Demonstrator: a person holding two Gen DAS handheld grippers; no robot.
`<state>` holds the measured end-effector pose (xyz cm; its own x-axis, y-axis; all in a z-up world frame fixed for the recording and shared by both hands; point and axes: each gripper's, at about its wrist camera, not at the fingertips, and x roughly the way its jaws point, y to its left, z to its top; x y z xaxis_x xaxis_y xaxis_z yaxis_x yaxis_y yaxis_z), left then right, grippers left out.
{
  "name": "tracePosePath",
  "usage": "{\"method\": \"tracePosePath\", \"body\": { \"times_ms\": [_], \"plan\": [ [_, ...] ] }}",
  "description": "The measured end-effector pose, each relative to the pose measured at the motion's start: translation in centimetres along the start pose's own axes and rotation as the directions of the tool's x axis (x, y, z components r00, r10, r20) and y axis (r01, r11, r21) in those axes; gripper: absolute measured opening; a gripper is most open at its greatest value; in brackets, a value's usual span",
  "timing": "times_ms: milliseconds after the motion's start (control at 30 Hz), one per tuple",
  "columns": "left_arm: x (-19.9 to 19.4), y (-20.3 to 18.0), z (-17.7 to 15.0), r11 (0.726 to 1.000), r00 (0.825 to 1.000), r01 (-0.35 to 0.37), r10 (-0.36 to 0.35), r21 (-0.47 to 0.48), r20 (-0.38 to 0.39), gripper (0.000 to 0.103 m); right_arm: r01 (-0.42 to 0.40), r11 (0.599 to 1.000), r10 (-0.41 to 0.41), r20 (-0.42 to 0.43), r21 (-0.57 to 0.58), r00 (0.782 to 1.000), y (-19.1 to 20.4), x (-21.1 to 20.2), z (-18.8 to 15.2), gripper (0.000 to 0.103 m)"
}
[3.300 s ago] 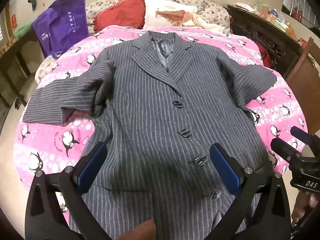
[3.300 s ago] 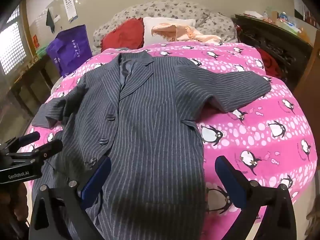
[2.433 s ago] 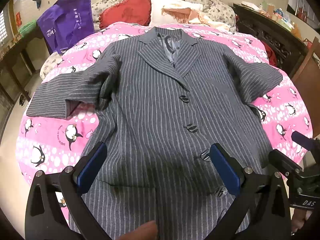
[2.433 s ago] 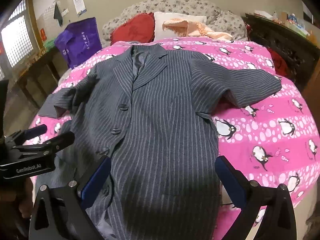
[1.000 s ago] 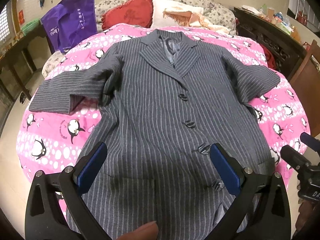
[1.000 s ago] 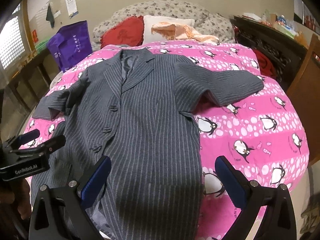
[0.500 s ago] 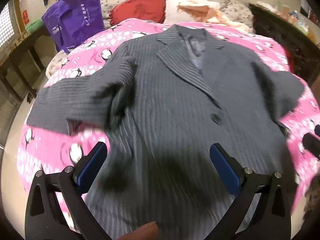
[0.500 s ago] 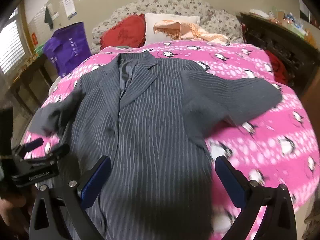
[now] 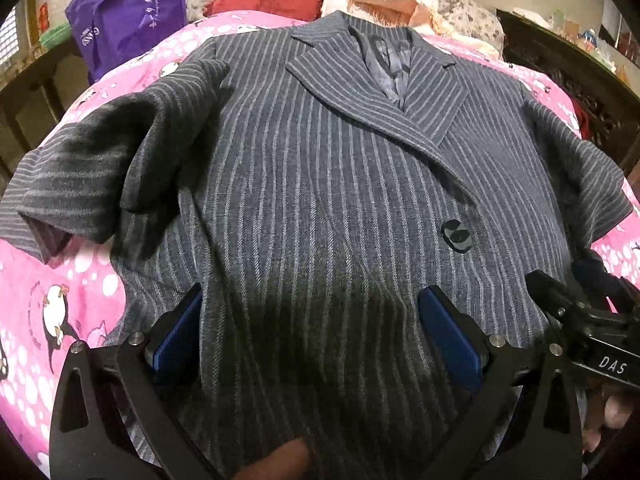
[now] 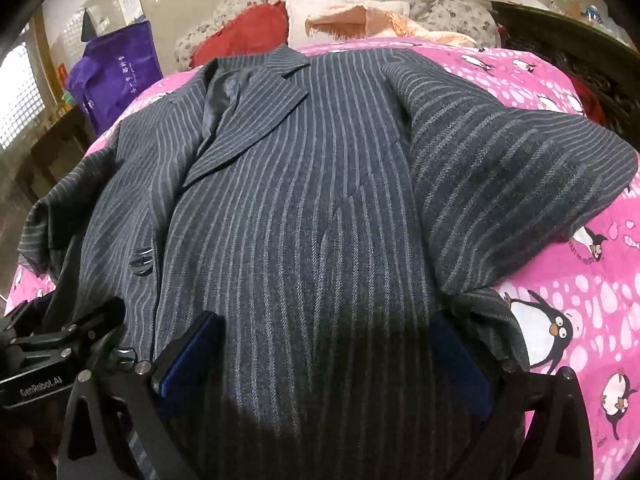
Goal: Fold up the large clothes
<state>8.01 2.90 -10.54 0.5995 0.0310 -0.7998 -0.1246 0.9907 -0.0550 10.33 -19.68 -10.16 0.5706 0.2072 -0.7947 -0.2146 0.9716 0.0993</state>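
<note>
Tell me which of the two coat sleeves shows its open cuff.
The sleeve on the left gripper's side: its cuff gapes open, showing dark lining. The other sleeve shows no opening.

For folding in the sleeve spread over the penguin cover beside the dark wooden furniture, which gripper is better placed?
Probably the right gripper: that sleeve fills its view's near right, while the left gripper faces the coat front nearer the other sleeve.

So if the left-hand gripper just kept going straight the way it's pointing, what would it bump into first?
Most likely the grey pinstriped wool jacket spread on the pink penguin-print bedspread: the left gripper hangs open right over its front. Depth is hard to judge.
</note>
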Motion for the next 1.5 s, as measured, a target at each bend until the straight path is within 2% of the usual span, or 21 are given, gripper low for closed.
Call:
{"method": "tracePosePath", "body": {
  "times_ms": [367, 800, 933, 1067, 1233, 1400, 1500],
  "plan": [
    [-0.2, 0.4, -0.3, 1.0, 1.0, 0.012, -0.012, -0.014, 0.005, 0.103, -0.005, 1.0, 0.005, 0.013, 0.0, 1.0, -0.1, 0.1, -0.1, 0.103],
    [-0.3, -0.3, -0.6, 1.0, 1.0, -0.02, 0.02, -0.001, 0.019, 0.103, 0.0, 1.0, 0.0, 0.015, -0.005, 1.0, 0.1, 0.0, -0.3, 0.103],
    [-0.4, 0.0, -0.6, 1.0, 1.0, 0.001, 0.0, -0.012, 0.016, 0.103, 0.004, 1.0, -0.004, 0.014, -0.007, 1.0, 0.1, 0.0, -0.3, 0.103],
    [-1.1, 0.3, -1.2, 0.999, 0.999, 0.031, -0.032, -0.014, -0.018, 0.103, 0.011, 1.0, -0.01, 0.011, -0.013, 1.0, 0.3, -0.1, -0.3, 0.103],
    [-2.3, 0.7, -2.7, 0.999, 0.999, 0.05, -0.05, -0.014, -0.015, 0.103, 0.001, 1.0, -0.001, 0.013, -0.027, 1.0, 0.1, -1.0, -1.4, 0.103],
    [-3.1, 0.5, -3.0, 0.999, 0.998, 0.037, -0.037, 0.005, -0.049, 0.103, -0.009, 1.0, 0.009, 0.015, -0.024, 1.0, -0.1, -0.9, -1.5, 0.103],
    [-5.4, 1.1, -2.5, 0.999, 0.999, 0.014, -0.015, -0.034, -0.048, 0.102, -0.013, 1.0, 0.013, 0.019, -0.021, 1.0, -0.1, -0.9, -1.6, 0.103]
  ]
}}
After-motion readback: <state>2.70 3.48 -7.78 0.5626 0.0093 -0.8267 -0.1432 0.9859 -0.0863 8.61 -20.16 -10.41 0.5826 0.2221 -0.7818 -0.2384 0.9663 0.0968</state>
